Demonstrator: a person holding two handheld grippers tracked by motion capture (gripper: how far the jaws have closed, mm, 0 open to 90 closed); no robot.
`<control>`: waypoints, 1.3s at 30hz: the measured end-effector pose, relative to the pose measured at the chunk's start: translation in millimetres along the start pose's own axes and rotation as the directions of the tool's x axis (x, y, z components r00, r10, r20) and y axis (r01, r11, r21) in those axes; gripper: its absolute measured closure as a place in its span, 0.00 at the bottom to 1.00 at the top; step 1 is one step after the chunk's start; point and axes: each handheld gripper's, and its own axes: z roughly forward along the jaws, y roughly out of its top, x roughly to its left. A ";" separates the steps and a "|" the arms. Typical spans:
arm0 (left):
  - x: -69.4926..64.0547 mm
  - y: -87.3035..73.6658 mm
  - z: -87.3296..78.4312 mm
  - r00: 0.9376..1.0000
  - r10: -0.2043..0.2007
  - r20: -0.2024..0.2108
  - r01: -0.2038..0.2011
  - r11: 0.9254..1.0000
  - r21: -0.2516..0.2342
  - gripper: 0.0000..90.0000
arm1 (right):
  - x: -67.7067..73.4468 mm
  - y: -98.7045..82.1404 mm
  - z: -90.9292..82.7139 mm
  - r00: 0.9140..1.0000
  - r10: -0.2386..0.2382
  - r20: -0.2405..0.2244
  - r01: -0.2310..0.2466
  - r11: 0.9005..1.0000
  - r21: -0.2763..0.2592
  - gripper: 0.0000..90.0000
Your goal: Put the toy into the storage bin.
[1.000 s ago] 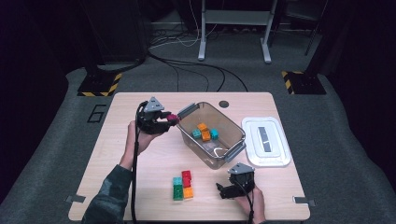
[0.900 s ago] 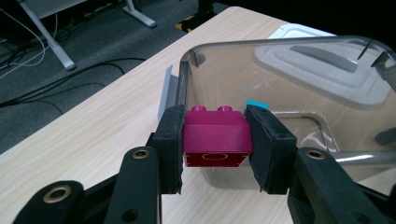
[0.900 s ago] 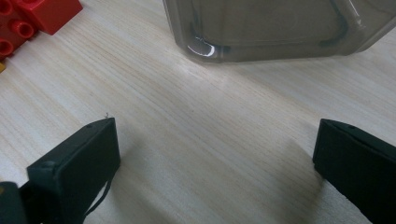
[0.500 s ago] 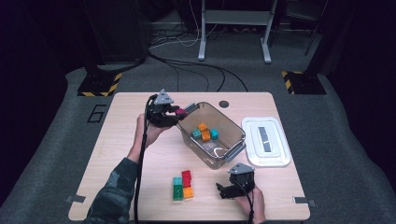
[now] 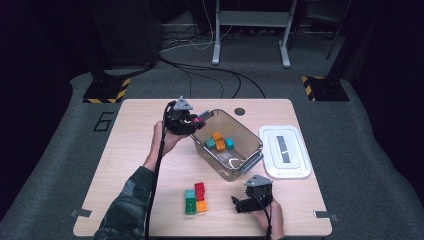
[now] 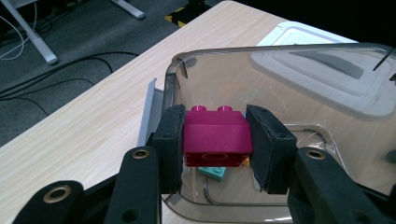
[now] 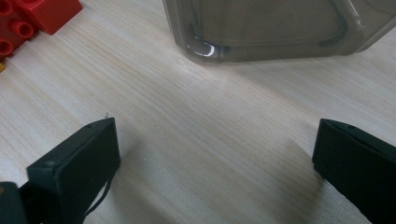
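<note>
L tool (image 6: pixel 215 140) clenched on magenta brick (image 6: pixel 215 137), held over the clear bin's (image 5: pixel 252 150) rim, apparently just inside. R tool (image 7: pixel 215 163) released, jaws wide, resting on tabletop (image 5: pixel 130 150).

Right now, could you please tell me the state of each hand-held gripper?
Left hand-held gripper: shut on the magenta brick.
Right hand-held gripper: open, holding nothing.

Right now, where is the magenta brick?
The magenta brick is clamped in the left tool, held at the clear bin's far-left rim in the high view, above the bricks inside.
</note>
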 end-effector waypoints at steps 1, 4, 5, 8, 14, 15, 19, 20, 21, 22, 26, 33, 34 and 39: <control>0.3 0.2 1.1 1.000 0.002 -0.001 -0.002 1.000 0.007 0.65 | 0.0 0.0 0.0 1.000 0.000 0.000 0.000 1.000 0.000 0.00; 0.6 -0.4 6.2 1.000 -0.001 -0.001 0.001 1.000 0.011 0.65 | 0.1 0.0 -0.1 1.000 0.001 -0.001 -0.001 1.000 0.000 0.00; 0.4 -0.6 8.1 1.000 -0.006 0.004 0.006 1.000 0.016 0.65 | 0.1 0.0 0.0 1.000 0.000 0.000 0.000 1.000 0.000 0.00; 0.4 -1.0 12.9 1.000 -0.007 0.004 0.007 1.000 0.026 0.65 | 0.0 0.0 0.0 1.000 0.000 0.000 0.000 1.000 0.000 0.00; -1.4 -1.1 18.4 1.000 -0.018 0.008 0.018 0.999 0.041 0.64 | 0.0 0.0 0.0 1.000 -0.001 0.000 0.001 1.000 -0.001 0.00; -1.4 -0.9 18.6 1.000 -0.018 0.002 0.018 0.999 0.049 0.63 | 0.0 0.0 0.0 1.000 -0.001 0.000 0.001 1.000 -0.001 0.00; -1.3 -2.4 14.4 0.999 -0.046 0.002 0.045 0.998 0.052 0.47 | 0.0 0.0 0.0 1.000 -0.001 0.000 0.001 1.000 0.000 0.00; -1.7 -3.3 11.8 0.999 -0.050 0.003 0.050 0.998 0.047 0.43 | 0.0 0.0 0.0 1.000 -0.001 0.000 0.001 1.000 0.000 0.00; -1.9 -4.2 8.9 0.999 -0.038 -0.006 0.038 0.998 0.040 0.40 | 0.0 0.0 0.0 1.000 -0.001 0.000 0.001 1.000 -0.001 0.00; -2.7 -5.3 5.8 0.999 -0.035 -0.007 0.036 0.999 0.035 0.37 | 0.0 0.0 0.0 1.000 0.000 0.000 0.000 1.000 0.000 0.00; -6.8 -12.3 -8.4 0.999 -0.041 -0.008 0.041 0.999 0.011 0.26 | 0.0 0.0 0.0 1.000 -0.001 0.000 0.001 1.000 0.000 0.00; -13.2 -30.7 -32.5 1.000 -0.027 -0.013 0.027 1.000 0.001 0.17 | 0.0 0.0 -0.1 1.000 -0.003 -0.002 0.003 1.000 0.001 0.00; -13.8 -33.8 -35.5 1.000 -0.024 -0.011 0.024 1.000 -0.001 0.16 | 0.0 -0.1 -0.1 1.000 -0.003 -0.002 0.003 1.000 0.001 0.00; -17.6 -50.0 -47.0 0.999 -0.032 -0.012 0.032 0.999 -0.001 0.14 | 0.0 0.0 -0.1 1.000 -0.002 -0.002 0.002 1.000 0.001 0.00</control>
